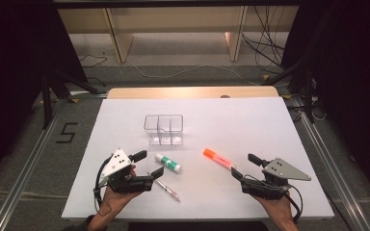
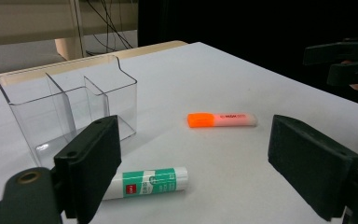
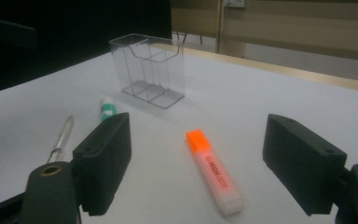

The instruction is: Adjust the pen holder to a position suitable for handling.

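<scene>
White tabletop [image 1: 250, 125]: my right gripper [image 1: 241, 167], wide and empty, should straddle the highlighter [image 1: 217, 159] at ten o'clock squarely, mid-body.

The worktop [image 1: 270, 125] carries one clear plastic organiser [image 1: 164, 129] with three compartments, one orange highlighter [image 1: 217, 159], one glue stick [image 1: 168, 162] with a green label, and one slim clear pen [image 1: 167, 189]. Two grippers sit over it: a left gripper [image 1: 148, 163] and a right gripper [image 1: 244, 166].
</scene>
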